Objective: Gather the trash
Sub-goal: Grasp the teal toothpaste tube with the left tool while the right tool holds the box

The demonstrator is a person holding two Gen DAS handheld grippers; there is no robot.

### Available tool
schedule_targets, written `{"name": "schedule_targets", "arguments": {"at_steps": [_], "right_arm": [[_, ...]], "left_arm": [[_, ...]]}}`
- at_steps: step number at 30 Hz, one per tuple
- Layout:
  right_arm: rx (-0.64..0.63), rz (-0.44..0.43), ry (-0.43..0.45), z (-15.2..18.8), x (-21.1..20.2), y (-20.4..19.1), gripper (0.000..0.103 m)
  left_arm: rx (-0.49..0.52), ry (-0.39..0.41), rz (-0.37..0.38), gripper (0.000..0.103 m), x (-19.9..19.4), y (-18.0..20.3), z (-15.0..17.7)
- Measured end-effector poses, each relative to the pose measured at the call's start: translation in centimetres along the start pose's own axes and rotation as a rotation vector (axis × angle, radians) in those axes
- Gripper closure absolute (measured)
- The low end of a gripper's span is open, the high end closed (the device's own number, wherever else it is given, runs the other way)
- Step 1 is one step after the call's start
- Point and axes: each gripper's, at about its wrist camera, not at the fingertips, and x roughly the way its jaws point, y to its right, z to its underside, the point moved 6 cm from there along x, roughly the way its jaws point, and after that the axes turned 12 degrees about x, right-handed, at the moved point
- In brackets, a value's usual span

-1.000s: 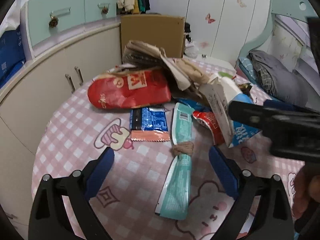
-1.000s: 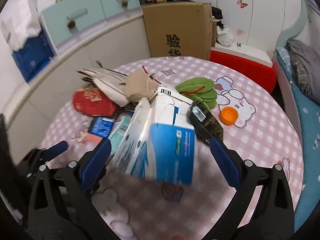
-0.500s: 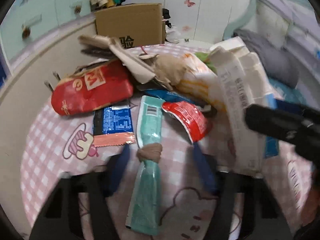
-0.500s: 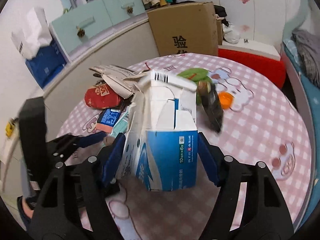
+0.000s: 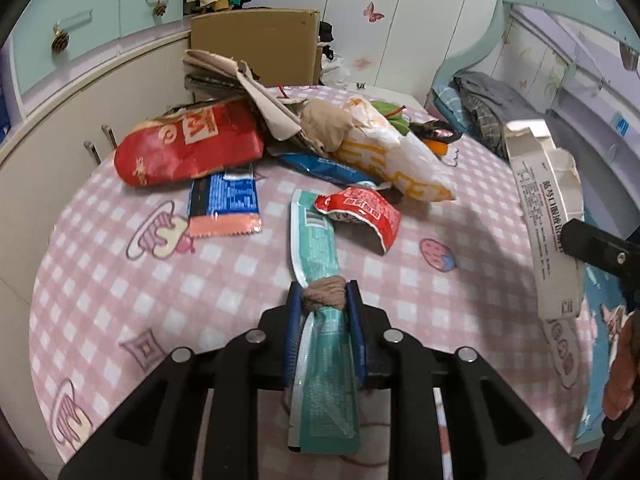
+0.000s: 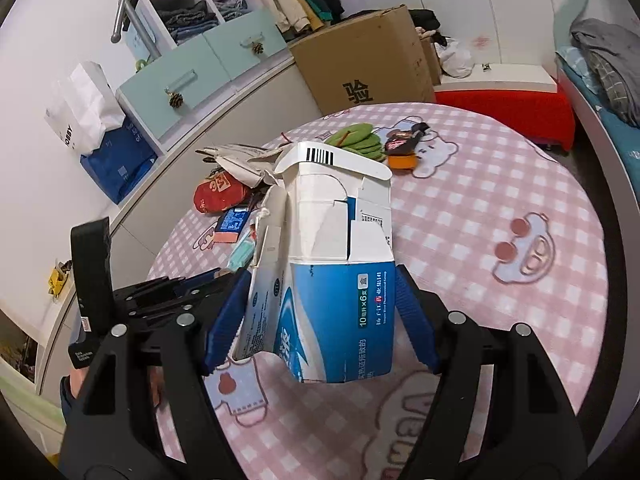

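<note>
On the round table (image 5: 100, 280) my left gripper (image 5: 323, 300) is sitting at the near edge, with the long wrapper (image 5: 316, 248) lying between its fingers and running away from me. Beyond it the heap of wrappers (image 5: 280, 144) is lying mid-table, a big pouch (image 5: 188, 148) at its left. My right gripper (image 6: 320, 304) is holding the carton (image 6: 336, 280) off to the right, above the table, the cardboard box (image 6: 368, 64) standing behind

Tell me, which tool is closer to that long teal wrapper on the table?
Left. The left tool has just closed its jaws around the teal wrapper at its knotted middle. The right tool is off to the side, gripping a blue-and-white carton.
</note>
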Motion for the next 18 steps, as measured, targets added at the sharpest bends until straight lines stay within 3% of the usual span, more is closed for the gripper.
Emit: {"name": "schedule_targets", "arguments": {"at_steps": [7, 10, 14, 16, 17, 18], "right_arm": [[0.034, -0.015, 0.040, -0.1, -2.5, 1.8, 0.033], [0.044, -0.014, 0.045, -0.1, -3.1, 2.6, 0.033], [0.049, -0.022, 0.041, 0.3, -3.2, 2.8, 0.033], [0.045, -0.028, 0.041, 0.5, -3.3, 2.6, 0.033], [0.046, -0.031, 0.043, 0.5, -3.5, 2.6, 0.033], [0.047, -0.035, 0.046, 0.6, -3.7, 2.6, 0.033]], "left_arm": [[-0.062, 0.039, 0.008, 0.082, -2.1, 0.5, 1.6], [-0.059, 0.016, -0.016, 0.080, -2.5, 0.7, 2.2], [0.011, -0.038, -0.045, 0.055, -1.3, 1.5, 1.6], [0.044, -0.048, -0.067, 0.058, -1.0, 1.8, 1.5], [0.051, -0.048, -0.078, 0.076, -0.9, 1.7, 1.3], [0.055, -0.052, -0.085, 0.078, -0.8, 1.7, 1.2]]}}
